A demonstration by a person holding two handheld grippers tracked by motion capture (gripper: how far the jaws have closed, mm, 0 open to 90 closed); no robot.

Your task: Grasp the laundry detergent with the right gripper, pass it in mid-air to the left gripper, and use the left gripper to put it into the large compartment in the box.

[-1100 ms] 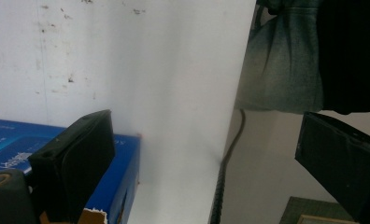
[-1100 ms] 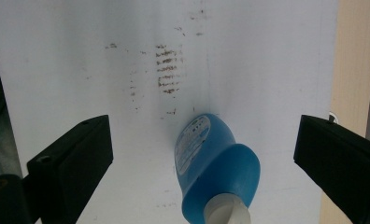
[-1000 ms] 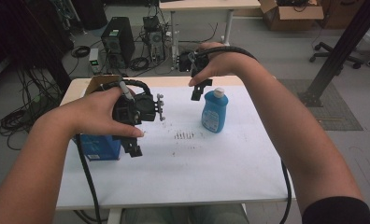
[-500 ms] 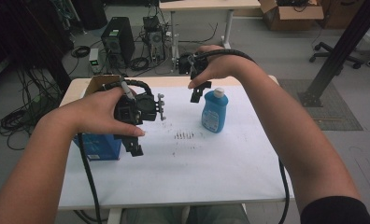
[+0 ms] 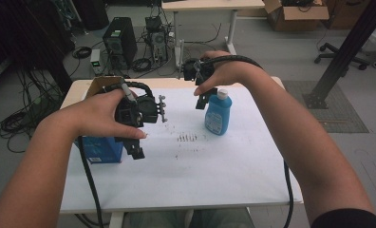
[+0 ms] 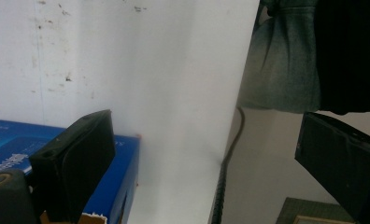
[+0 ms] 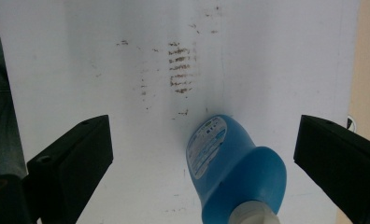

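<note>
A blue bottle (image 5: 218, 116) with a white cap stands upright at the back middle of the white table (image 5: 224, 175). My right gripper (image 5: 201, 100) hangs just left of the cap, pointing down. In the right gripper view the bottle (image 7: 230, 163) sits between the wide-apart jaws of that gripper (image 7: 202, 129), which is open and touches nothing. A blue box (image 5: 98, 149) lies at the table's left edge. My left gripper (image 5: 136, 152) hovers at the box's right end. It is open (image 6: 204, 126), with the box (image 6: 15, 140) by its left jaw.
Dark smudge marks (image 5: 186, 138) dot the table between the two grippers. An open cardboard box (image 5: 98, 85) stands at the back left corner behind my left hand. Cables trail off the front edge. A computer tower (image 5: 119, 40) and wiring sit on the floor beyond.
</note>
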